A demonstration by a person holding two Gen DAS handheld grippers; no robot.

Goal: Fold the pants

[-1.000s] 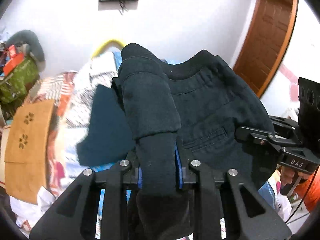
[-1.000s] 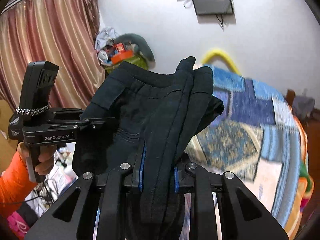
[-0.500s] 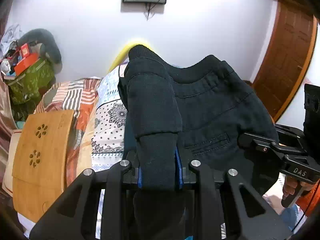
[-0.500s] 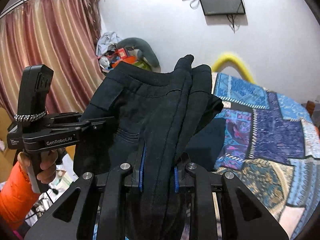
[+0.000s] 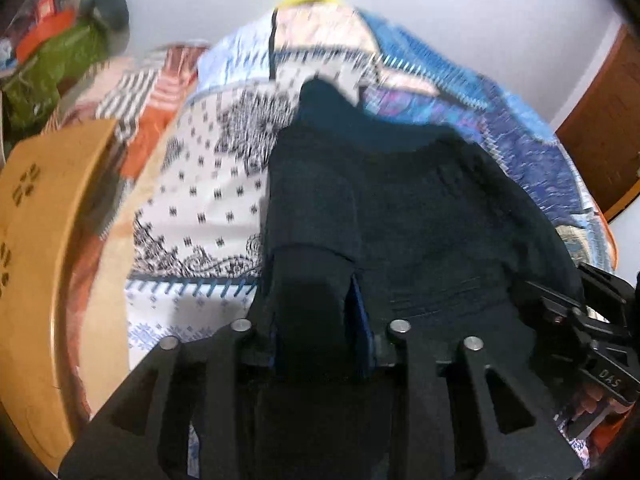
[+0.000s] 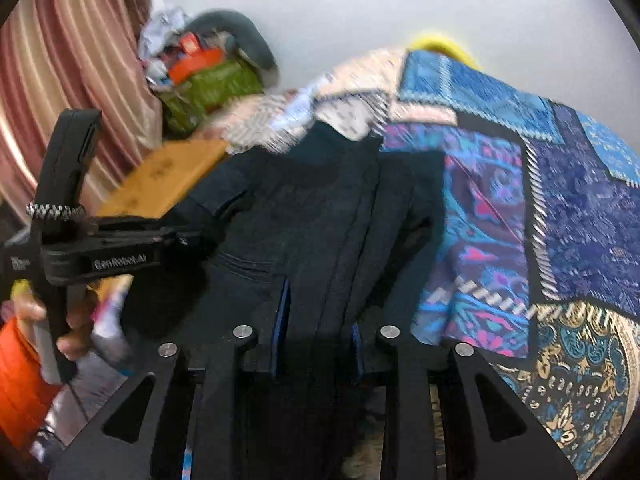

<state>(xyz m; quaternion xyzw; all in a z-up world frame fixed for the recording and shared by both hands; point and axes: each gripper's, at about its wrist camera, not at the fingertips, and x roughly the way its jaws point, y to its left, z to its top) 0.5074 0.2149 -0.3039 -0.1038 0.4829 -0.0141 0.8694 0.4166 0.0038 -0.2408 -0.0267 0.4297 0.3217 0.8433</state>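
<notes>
Covering most of both views, the bed [image 6: 560, 208] wears a patchwork quilt [image 5: 208, 200], white with black print toward 9 o'clock in the left wrist view and blue and purple toward 3 o'clock in the right wrist view. A wooden board [image 5: 36, 264] curves along the bed's edge at 9 o'clock in the left wrist view. A striped pink curtain [image 6: 68, 80] hangs at 10 o'clock in the right wrist view, with a heap of clutter [image 6: 208, 68] against the white wall just beside it.

The dark pants [image 5: 420, 216] fill the middle of each view, bunched and draped over the quilt, their far edge reaching toward 12 o'clock. Both views are blurred.

The left hand-held gripper [image 5: 316, 320] has a thick fold of the pants between its blue-padded fingers, and its jaws have just been opening; the cloth fills the gap, and I cannot tell whether the pads still press on it. The right hand-held gripper [image 6: 318, 320] likewise has a bundle of seams between its fingers, jaws just opening, with the blue pad at 9 o'clock standing slightly clear of the cloth. Each gripper shows in the other's view, at 4 o'clock and 9 o'clock. A hand [image 6: 72, 332] in an orange sleeve [image 6: 20, 364] grips the left handle.
</notes>
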